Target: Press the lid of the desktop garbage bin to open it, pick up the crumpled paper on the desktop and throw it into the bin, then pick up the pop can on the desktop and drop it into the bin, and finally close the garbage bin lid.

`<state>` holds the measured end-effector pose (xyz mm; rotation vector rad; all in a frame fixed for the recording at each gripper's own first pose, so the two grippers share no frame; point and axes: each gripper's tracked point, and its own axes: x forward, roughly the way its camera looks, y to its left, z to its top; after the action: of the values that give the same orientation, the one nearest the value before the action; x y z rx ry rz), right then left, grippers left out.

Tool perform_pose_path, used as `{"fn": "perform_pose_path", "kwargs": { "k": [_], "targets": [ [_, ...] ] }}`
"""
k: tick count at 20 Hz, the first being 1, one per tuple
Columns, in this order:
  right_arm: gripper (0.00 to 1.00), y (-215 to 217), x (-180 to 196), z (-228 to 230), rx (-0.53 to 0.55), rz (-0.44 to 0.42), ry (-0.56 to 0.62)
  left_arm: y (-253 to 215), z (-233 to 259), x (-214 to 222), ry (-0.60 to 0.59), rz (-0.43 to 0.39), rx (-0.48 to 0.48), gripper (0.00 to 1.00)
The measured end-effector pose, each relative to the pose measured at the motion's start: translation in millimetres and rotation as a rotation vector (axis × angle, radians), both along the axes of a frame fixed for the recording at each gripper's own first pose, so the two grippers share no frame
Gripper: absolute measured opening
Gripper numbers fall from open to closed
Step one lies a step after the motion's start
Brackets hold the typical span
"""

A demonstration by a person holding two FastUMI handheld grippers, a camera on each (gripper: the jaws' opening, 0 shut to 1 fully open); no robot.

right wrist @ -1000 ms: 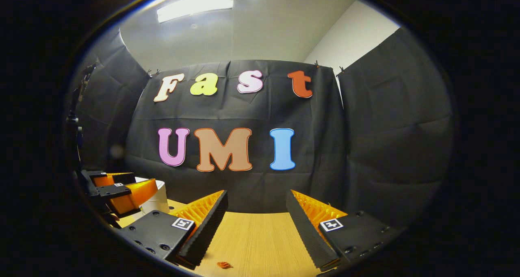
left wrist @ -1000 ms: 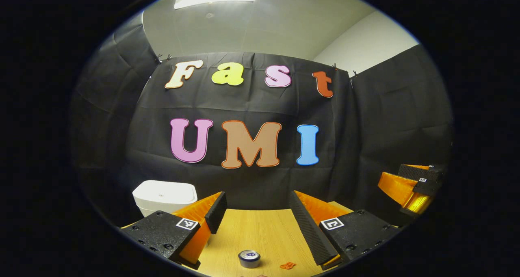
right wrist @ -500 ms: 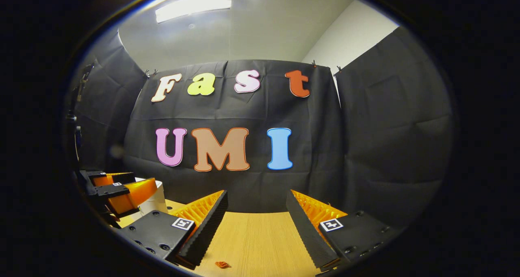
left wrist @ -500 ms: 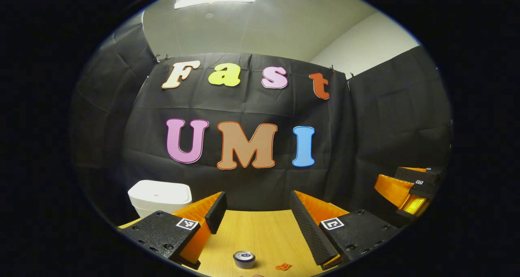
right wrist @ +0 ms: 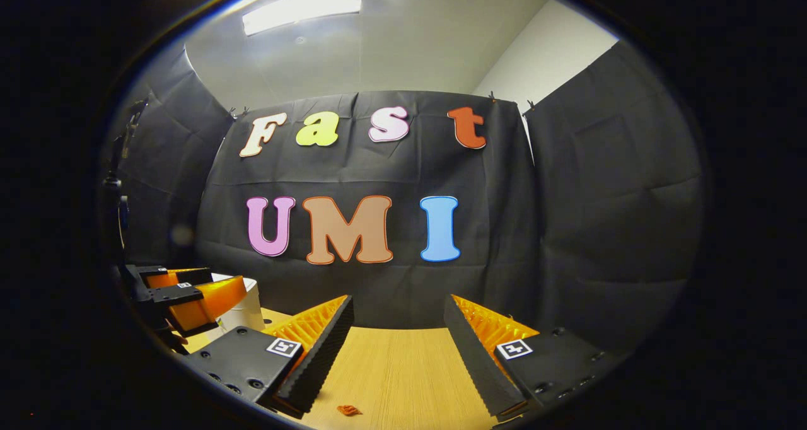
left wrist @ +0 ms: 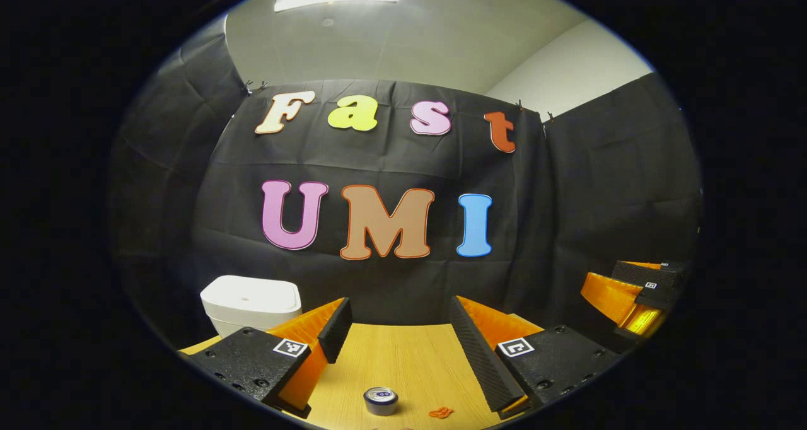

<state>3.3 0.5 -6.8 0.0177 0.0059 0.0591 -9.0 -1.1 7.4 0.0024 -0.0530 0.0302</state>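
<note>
Wood tabletop (left wrist: 403,360) stretches ahead of me, with the black cloth wall (left wrist: 378,291) of the booth rising behind it. My left gripper (left wrist: 396,329) is held above the table with its jaws spread wide and nothing between them. In the left gripper view the bin (left wrist: 250,304), white with rounded corners, stands at the far left of the table against the cloth, its lid (left wrist: 251,293) down flat. Part of the bin is hidden behind my left finger. The can (left wrist: 380,400) stands upright on the wood near the bottom edge of that view, between my two fingers and closer to me than their tips. Just to the right of the can lies a small orange scrap (left wrist: 441,412), apart from it and flat on the table. I cannot tell whether this scrap is the crumpled paper.

My right gripper (right wrist: 397,329) is also held above the table, jaws wide apart and empty. In the left gripper view it shows at the far right (left wrist: 637,291), off to the side of the table. In the right gripper view my left gripper shows at the far left (right wrist: 183,291), in front of the bin (right wrist: 243,307), which peeks out white behind it. A small orange scrap (right wrist: 348,410) lies on the wood near my right gripper's left finger.
</note>
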Motion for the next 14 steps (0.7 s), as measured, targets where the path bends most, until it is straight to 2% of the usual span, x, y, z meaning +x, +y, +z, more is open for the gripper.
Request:
{"fn": "perform_pose_path", "kwargs": {
  "k": [2,3,5,6,8,9,10,12,13,14],
  "targets": [
    [0.96,3.2,2.6,-0.1,0.000,0.007,0.003,5.0,2.3,0.0,-0.007,0.009,0.005,0.92],
    [1.00,4.3,3.3,-1.2,0.000,0.012,0.004,6.3,2.9,-0.8,-0.012,0.013,0.008,0.90],
    [0.96,8.1,4.2,-1.8,-0.004,0.019,0.005,11.4,3.7,-0.2,-0.015,0.024,0.011,0.72],
    [1.00,8.9,4.8,-2.0,-0.006,0.022,0.004,15.7,3.6,0.4,-0.014,0.036,0.013,0.62],
    [1.00,13.6,6.6,-1.7,-0.010,0.029,0.003,21.3,2.2,-0.6,-0.010,0.049,0.010,0.42],
    [0.96,14.3,7.4,-1.3,-0.012,0.031,0.001,23.2,0.3,0.9,-0.007,0.051,0.011,0.30],
    [0.96,14.9,7.8,-1.0,-0.013,0.032,0.001,23.7,-2.0,2.4,0.005,0.045,0.010,0.27],
    [0.96,18.4,9.0,-2.2,-0.012,0.037,0.003,32.1,-11.0,2.7,0.038,0.058,0.006,0.13],
    [0.96,20.0,9.6,-3.3,-0.012,0.039,0.005,40.7,-16.5,4.1,0.058,0.083,0.007,0.02],
    [0.96,21.3,9.1,-3.8,-0.013,0.040,0.006,46.1,-19.3,3.8,0.073,0.094,0.008,0.00]
  ]
}}
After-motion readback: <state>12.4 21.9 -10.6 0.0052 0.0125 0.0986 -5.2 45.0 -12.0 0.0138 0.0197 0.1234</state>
